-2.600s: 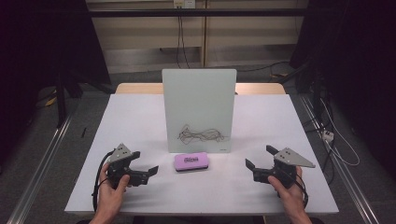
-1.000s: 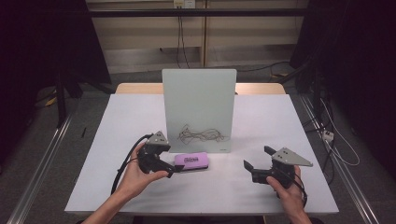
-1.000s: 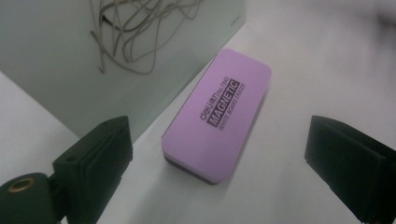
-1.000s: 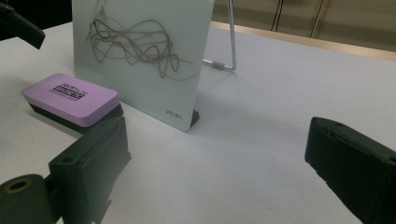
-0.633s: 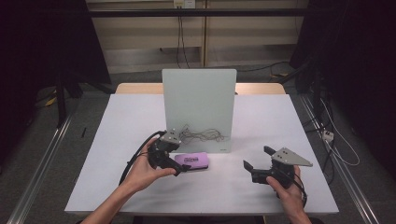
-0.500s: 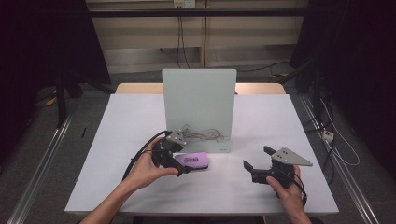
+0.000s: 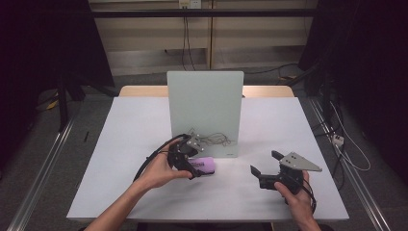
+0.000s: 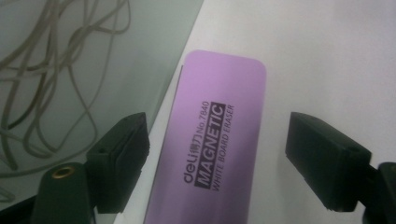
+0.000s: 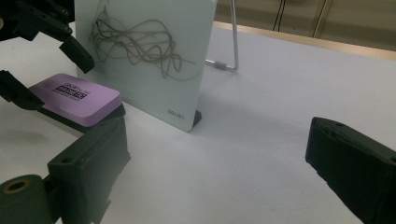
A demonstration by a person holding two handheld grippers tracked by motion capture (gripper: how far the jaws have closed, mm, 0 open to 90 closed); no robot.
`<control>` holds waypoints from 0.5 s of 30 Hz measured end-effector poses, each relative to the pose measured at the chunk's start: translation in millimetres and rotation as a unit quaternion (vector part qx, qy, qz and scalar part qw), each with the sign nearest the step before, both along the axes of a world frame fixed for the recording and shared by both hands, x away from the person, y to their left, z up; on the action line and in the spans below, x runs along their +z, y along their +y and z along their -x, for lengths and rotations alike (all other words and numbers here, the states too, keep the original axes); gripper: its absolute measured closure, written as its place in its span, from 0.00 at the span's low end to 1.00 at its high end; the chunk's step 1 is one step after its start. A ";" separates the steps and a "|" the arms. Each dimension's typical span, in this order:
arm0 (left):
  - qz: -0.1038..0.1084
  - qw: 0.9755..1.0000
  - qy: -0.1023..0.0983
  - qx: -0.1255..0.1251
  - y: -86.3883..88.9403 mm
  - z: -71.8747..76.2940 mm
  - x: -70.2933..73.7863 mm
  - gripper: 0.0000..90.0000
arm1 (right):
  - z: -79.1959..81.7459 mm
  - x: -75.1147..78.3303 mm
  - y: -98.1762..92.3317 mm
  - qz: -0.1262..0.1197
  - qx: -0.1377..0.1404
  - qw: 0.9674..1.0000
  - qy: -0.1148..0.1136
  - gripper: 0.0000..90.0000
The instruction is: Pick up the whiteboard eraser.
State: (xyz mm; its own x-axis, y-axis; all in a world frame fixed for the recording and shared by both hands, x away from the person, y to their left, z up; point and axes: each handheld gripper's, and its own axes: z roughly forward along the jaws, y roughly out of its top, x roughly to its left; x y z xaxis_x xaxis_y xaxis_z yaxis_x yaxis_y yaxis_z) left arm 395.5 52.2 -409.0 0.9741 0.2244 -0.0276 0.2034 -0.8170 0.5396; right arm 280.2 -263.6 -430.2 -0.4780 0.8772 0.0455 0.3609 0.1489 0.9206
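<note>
Purple eraser (image 8: 205, 154) lengthwise between spread jaws.

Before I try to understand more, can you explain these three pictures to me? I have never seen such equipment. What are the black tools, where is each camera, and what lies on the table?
No robot arm is here. A person holds a black two-jaw gripper in each hand. The high view looks down from above the person's side: the left gripper and the right gripper both sit over the white table. The other two pictures come from cameras riding on the grippers, each looking along its own jaws.

On the table stands an upright whiteboard with scribbled lines low on its face. In front of it lies a purple eraser, labelled as a magnetic whiteboard eraser.

Nothing is held yet. The left gripper is open, with one jaw on each side of the eraser and a gap on both sides. The right gripper is open too, over bare table.
</note>
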 end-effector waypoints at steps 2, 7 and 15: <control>-0.001 1.000 0.002 -0.001 -0.1 -1.9 -0.6 0.26 | 0.3 0.1 -0.3 0.000 0.000 1.000 0.000 0.06; -0.015 1.000 0.001 -0.011 -2.2 -3.2 -3.4 0.28 | 0.1 0.0 -0.1 0.000 0.000 1.000 0.000 0.06; -0.020 1.000 0.002 -0.021 -6.7 -1.0 -9.8 0.36 | 0.0 -0.1 0.1 0.000 0.001 1.000 0.000 0.06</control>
